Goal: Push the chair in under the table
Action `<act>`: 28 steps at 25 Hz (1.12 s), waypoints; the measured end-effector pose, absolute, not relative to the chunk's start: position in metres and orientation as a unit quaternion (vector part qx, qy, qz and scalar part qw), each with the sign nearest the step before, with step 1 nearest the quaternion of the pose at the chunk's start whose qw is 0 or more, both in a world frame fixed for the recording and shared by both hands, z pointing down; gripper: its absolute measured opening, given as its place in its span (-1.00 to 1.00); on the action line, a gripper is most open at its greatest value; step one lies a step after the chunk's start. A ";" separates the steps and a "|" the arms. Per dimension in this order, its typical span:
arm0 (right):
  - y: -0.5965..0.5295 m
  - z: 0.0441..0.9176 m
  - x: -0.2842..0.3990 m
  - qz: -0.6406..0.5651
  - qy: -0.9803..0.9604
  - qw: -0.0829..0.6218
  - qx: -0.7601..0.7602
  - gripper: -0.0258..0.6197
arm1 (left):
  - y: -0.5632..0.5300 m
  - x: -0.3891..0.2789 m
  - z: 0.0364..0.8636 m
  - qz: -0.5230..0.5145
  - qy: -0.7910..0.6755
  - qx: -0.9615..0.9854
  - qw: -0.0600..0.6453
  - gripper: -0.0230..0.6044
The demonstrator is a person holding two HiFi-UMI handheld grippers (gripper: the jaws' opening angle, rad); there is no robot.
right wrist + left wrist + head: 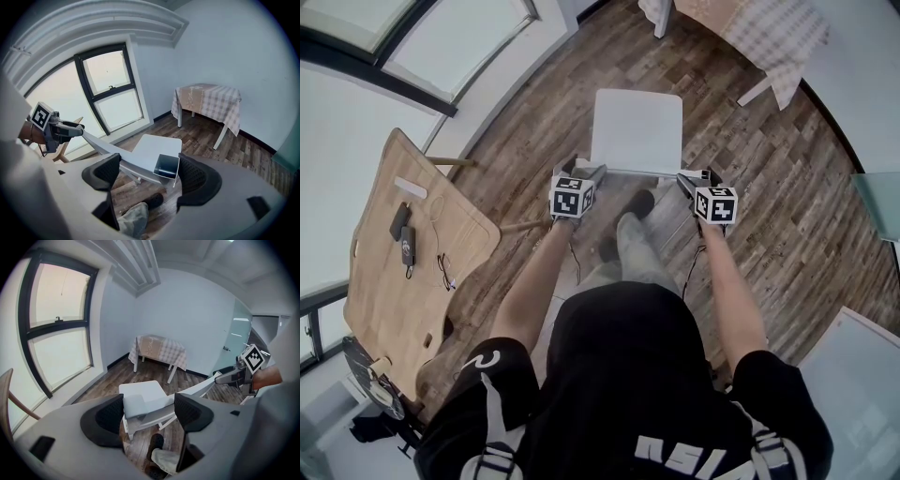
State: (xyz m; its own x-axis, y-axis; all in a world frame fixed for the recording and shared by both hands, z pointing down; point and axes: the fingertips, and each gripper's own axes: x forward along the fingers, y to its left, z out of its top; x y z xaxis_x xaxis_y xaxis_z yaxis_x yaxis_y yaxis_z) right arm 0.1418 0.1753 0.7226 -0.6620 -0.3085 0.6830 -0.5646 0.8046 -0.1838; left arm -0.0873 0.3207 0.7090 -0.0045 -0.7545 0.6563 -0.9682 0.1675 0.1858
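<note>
Person stands right behind the chair (637, 131), one shoe (639, 202) just under its back edge. Both arms reach fwd.

L gripper (149, 412) is clamped on the L end of the backrest top: that corner fills the gap btwn the two black pads (110, 416) and touches both. R gripper (150, 174) is closed on the R end. The hollow end of the rail sits against the R pad, and the rail runs out past the other pad toward the far gripper.

Chair is white. Its seat points away from the person and it stands on bare wood floor (750, 187), w/ open floor all round.

Wooden table (394, 272) is off to the person's L, near but apart from the chair, w/ small dark gadgets and a cable on top. Table w/ checked cloth (769, 37) is ahead and to the R, well apart from the chair. Big window (56, 348) is on the L wall.
</note>
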 end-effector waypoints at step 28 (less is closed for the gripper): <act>0.149 0.722 0.132 0.193 -0.888 0.325 0.262 0.33 | 0.286 -0.102 0.711 0.168 -0.690 0.601 0.367 0.17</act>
